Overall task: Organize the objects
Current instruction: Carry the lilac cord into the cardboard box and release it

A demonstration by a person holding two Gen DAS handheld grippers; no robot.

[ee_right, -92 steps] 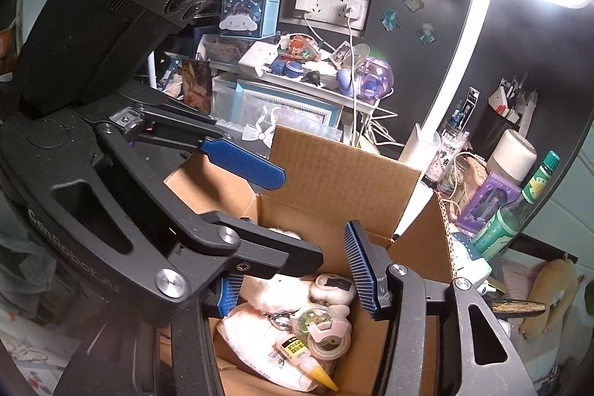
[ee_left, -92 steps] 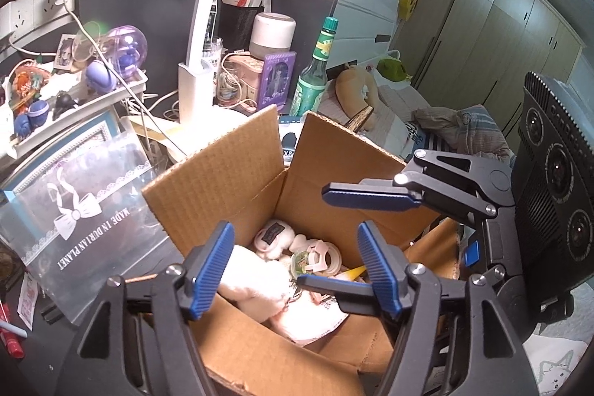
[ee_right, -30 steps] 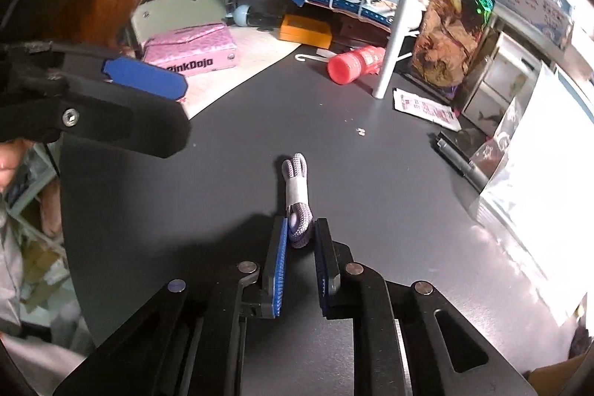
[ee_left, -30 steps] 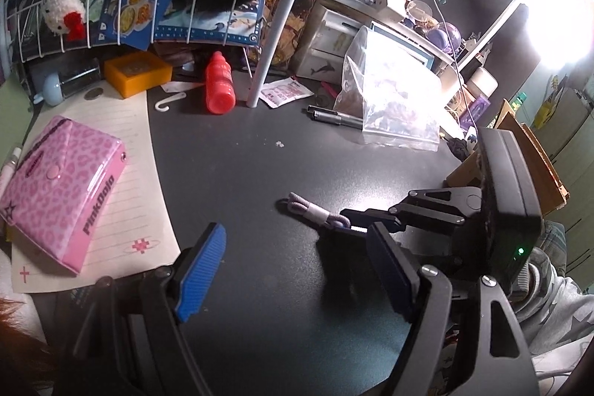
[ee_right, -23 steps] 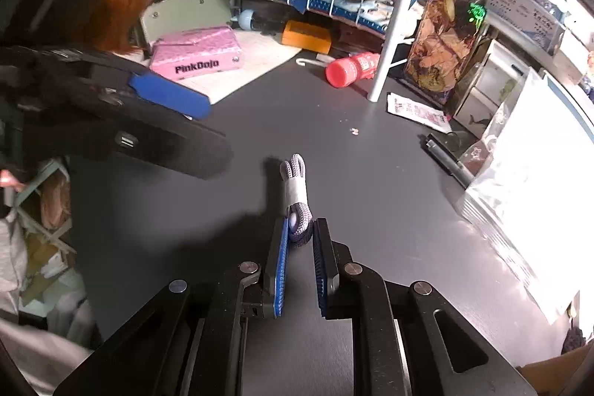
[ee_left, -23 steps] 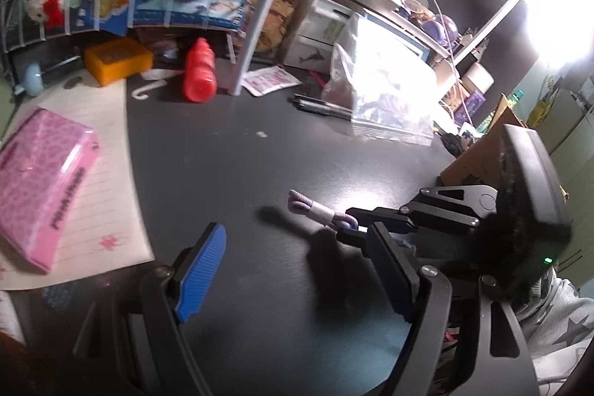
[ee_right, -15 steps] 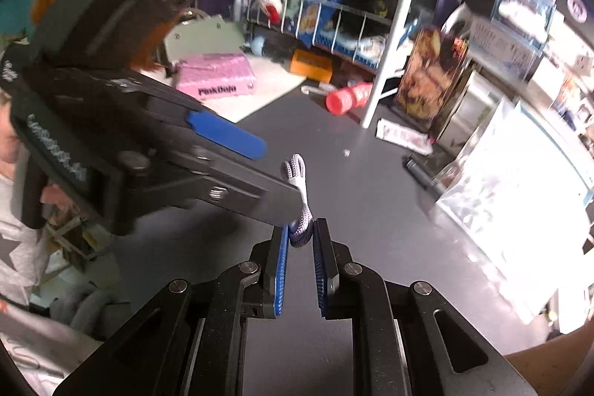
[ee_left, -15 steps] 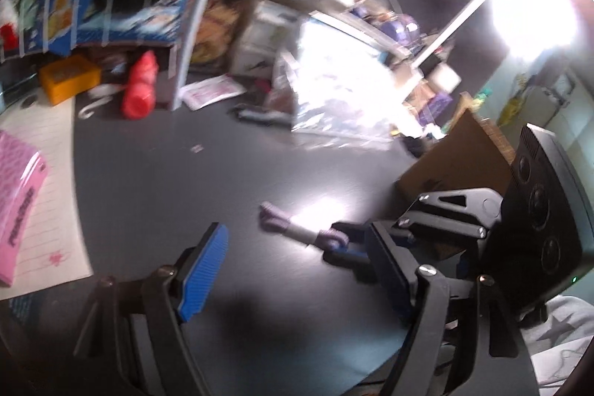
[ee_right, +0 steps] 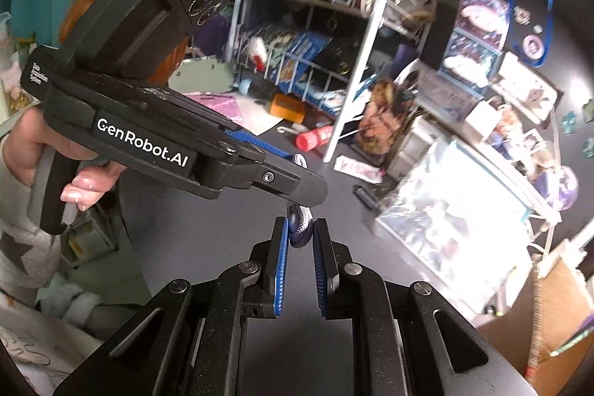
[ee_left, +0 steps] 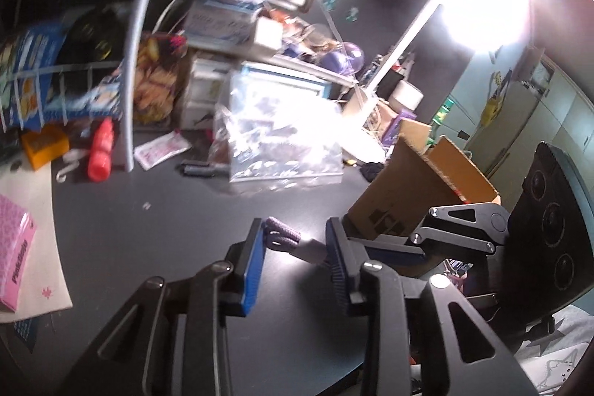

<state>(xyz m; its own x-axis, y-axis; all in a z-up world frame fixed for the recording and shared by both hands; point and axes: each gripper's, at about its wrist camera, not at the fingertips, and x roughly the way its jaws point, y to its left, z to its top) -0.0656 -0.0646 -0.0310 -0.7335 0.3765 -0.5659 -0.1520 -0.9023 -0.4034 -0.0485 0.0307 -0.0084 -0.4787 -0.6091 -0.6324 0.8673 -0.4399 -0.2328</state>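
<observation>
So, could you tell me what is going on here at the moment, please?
A person is tidying a cluttered dark desk with a handheld tool in each hand. The right tool is shut on one end of a purple coiled cable, held up off the desk. The left tool brackets the cable's other end, though whether it grips is unclear. An open cardboard box stands just beyond, probably where the cable is headed.
</observation>
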